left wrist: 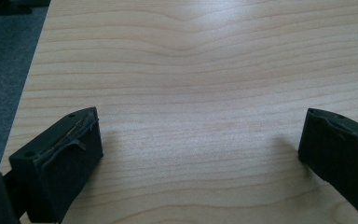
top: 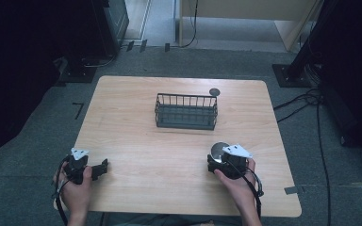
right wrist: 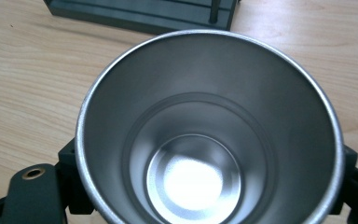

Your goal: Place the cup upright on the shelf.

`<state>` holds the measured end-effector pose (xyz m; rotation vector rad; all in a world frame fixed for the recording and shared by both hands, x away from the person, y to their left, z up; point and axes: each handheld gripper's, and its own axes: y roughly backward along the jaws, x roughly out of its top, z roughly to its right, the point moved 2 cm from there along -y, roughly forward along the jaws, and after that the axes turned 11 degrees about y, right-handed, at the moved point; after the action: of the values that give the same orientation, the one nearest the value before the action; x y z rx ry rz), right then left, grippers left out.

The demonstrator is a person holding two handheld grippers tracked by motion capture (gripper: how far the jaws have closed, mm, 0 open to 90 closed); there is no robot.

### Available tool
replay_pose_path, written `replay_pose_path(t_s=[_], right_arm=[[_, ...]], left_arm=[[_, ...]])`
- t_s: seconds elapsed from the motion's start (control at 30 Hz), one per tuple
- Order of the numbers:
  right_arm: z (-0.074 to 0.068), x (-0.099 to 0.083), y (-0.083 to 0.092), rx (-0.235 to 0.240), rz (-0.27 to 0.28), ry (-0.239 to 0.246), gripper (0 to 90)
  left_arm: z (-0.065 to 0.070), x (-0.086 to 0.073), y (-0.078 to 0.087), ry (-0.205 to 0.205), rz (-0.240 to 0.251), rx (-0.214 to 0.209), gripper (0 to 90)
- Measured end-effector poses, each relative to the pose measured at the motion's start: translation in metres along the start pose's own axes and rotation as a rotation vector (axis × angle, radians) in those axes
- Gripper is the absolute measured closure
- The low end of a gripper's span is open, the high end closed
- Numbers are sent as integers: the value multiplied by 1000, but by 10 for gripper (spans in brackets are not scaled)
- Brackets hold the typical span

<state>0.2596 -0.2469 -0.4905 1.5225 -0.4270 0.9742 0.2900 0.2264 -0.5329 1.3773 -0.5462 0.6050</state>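
Note:
A shiny steel cup (top: pixel 218 149) stands upright on the wooden table (top: pixel 160 160) at the front right. My right gripper (top: pixel 217 159) is shut on it, a black jaw pressing on each side of its lower wall. In the right gripper view I look down into the cup (right wrist: pixel 205 140), whose inside holds nothing, and the jaws show at both lower corners. My left gripper (top: pixel 104 167) rests low over the front left of the table, far from the cup. Its jaws (left wrist: pixel 200 140) stand wide open with only bare wood between them.
A dark wire basket (top: pixel 186 111) stands at the middle back of the table, its base edge (right wrist: pixel 144 14) just beyond the cup. A small dark round disc (top: pixel 214 92) lies behind the basket's right end. Grey carpet and cables surround the table.

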Motion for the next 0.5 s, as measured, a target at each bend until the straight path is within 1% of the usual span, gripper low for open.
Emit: replay_pose_path(t_s=[0.2,0.23,0.3,0.43,0.5], right_arm=[[-1,10,0,7,15,7,183],[-1,15,0,9,24,10,182],[-1,17,1,9,25,14,183],[-3,31,2,16,44,31,182],[-4,33,2,18,48,36,182]], left_arm=[[0,0,0,0,0,0,0],[0,0,0,0,0,0,0],[0,0,0,0,0,0,0],[0,0,0,-1,0,0,0],[0,0,0,0,1,0,0]])
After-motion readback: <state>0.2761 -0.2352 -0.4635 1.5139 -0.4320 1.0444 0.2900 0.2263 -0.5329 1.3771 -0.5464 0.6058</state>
